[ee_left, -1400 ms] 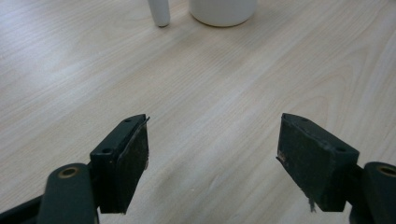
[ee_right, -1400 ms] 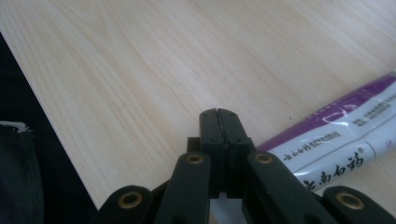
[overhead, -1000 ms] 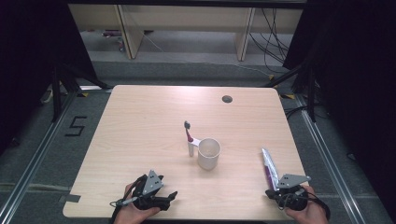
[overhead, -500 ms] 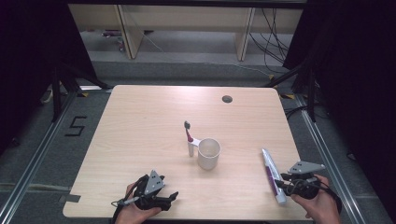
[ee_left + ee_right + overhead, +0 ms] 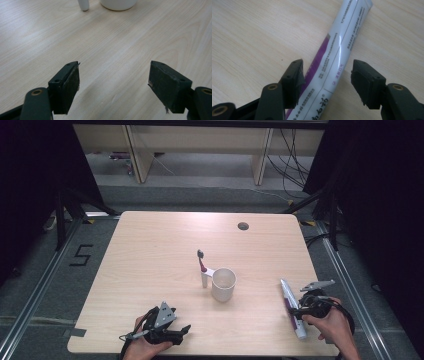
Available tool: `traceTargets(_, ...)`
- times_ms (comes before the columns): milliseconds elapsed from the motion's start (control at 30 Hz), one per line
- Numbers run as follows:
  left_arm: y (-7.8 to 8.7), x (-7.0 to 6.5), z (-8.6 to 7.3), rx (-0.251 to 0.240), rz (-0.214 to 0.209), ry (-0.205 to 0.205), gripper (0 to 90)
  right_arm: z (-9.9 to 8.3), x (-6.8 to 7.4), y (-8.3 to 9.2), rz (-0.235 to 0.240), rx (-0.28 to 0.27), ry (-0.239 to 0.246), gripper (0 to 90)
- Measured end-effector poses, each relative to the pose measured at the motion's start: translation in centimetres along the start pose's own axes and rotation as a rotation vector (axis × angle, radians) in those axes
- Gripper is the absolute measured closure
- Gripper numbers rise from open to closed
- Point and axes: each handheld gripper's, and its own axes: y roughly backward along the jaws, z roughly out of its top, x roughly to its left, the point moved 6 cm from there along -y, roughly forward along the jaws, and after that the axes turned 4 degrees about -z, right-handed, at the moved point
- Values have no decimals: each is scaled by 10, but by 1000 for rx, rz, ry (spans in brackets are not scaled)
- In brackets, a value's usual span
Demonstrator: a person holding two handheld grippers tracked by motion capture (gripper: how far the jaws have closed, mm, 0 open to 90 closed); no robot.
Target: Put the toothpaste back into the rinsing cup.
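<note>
a pale wood counter [image 5: 150, 250] stands on a dark grey floor, with wooden shelving legs and cables along the top of the high view. near the middle of the counter a white cup [image 5: 223, 283] stands upright, and just left of it a toothbrush [image 5: 202, 265] stands upright in a small white holder. at the lower right of the frame a white and purple tube [image 5: 291, 312] lies flat on the counter. the right claw [image 5: 327, 75] straddles the tube, its jaws having just been opening; the right jaw stands clear of the tube, and the tube rests loose between them. at the lower left the left claw [image 5: 113, 80] hangs released over bare wood.
</note>
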Motion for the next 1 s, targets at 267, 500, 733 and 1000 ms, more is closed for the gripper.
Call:
traceTargets(267,0,0,0,-1,-2,0,246,5,0,-10,21,67,35,467)
traceTargets(500,0,1,1,6,-4,-5,246,9,-3,-16,31,102,55,504)
traceTargets(733,0,-1,1,1,-10,2,246,13,-1,-17,60,146,68,586)
traceTargets(1000,1,0,0,19,-1,-14,246,18,-1,-17,52,202,148,619)
